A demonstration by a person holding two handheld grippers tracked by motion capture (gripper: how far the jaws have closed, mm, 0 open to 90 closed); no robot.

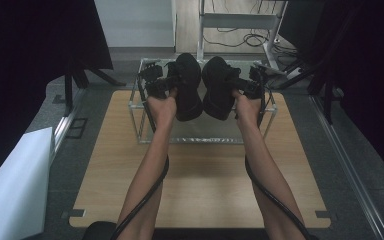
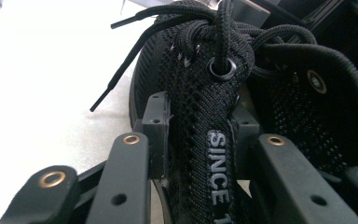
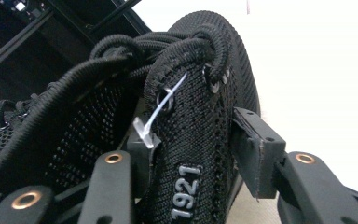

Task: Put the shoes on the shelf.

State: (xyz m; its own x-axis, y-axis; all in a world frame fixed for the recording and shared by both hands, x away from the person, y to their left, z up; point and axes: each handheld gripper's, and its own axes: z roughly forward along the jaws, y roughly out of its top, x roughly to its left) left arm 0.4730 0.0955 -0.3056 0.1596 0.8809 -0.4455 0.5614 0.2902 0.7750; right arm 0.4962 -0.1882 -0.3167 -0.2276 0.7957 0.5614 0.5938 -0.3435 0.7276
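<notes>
"SINCE" is read on the left shoe [image 2: 205, 140], pinched by the left gripper [image 2: 198, 135]; "1921" on the right shoe [image 3: 191, 140], the right gripper [image 3: 193, 149] jaws spread

A lab: black curtains [image 1: 25, 40], aluminium frame [image 1: 235, 20], floor cables [image 1: 240, 39].

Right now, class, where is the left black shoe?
In the high view the left shoe sits left of centre over the clear box, beside the right shoe; its collar lies between the left claw's jaws.
</notes>
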